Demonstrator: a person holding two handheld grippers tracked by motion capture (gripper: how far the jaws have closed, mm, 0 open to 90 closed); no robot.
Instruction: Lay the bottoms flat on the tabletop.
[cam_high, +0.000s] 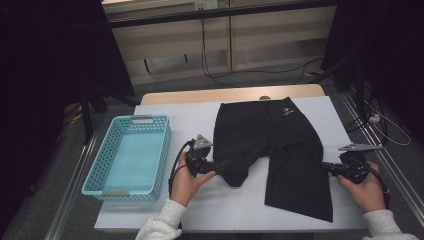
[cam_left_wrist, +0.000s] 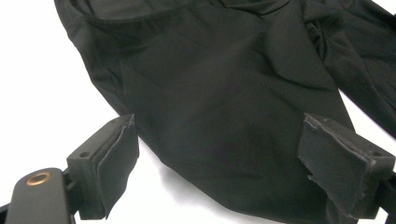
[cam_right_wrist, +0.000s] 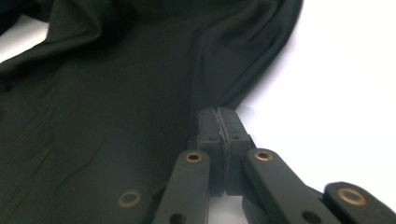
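A white-covered wooden table stands on grey floor, dark curtains at both sides.

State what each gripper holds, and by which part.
The right gripper is shut on the side edge of the shorts. The left gripper holds nothing; its jaws stand open around a leg hem.

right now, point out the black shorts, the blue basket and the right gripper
black shorts (cam_high: 280, 135), high view, middle of the fabric
blue basket (cam_high: 134, 120), high view, far rim
right gripper (cam_right_wrist: 219, 122), right gripper view, tips of its shut fingers
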